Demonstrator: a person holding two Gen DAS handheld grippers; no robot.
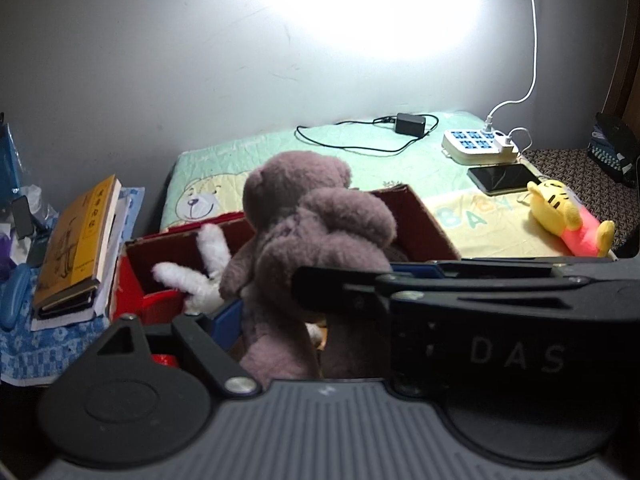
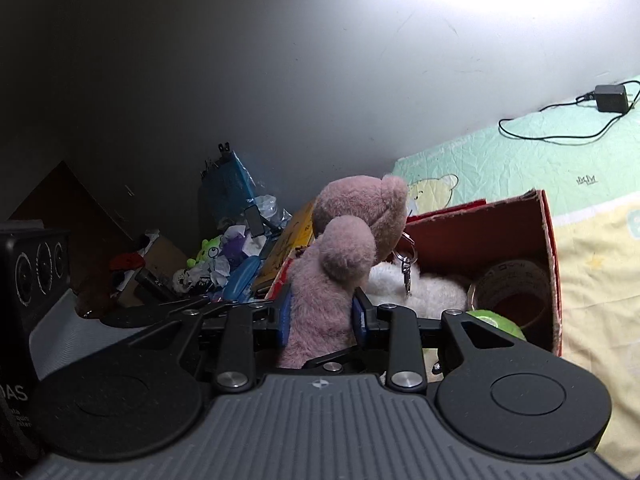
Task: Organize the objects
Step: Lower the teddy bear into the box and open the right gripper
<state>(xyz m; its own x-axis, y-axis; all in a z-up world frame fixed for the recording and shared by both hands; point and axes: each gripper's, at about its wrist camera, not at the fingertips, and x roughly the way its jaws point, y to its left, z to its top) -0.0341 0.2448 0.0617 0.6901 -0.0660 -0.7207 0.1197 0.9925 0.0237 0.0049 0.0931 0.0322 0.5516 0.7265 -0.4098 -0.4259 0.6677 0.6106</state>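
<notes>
A mauve teddy bear [image 1: 316, 220] [image 2: 352, 216] hangs upright over an open red cardboard box [image 1: 416, 216] [image 2: 500, 224] on the bed. My right gripper [image 2: 322, 316] is shut on one of its limbs, blue pads pressed on both sides. My left gripper [image 1: 320, 312] holds the bear's body. Its left blue pad [image 1: 226, 314] touches the flank, and its other finger is hidden behind the right gripper's black body [image 1: 500, 320]. A white plush toy [image 1: 208, 256] [image 2: 424, 292] lies in the box. A yellow plush toy [image 1: 560, 212] lies on the bedcover to the right.
The box also holds a tape roll [image 2: 512, 292] and a green item [image 2: 496, 320]. Stacked books [image 1: 76, 248] and a clutter pile [image 2: 224, 256] sit left of it. A phone [image 1: 504, 178], a power strip [image 1: 476, 144] and an adapter with cable [image 1: 410, 123] lie on the bedcover behind.
</notes>
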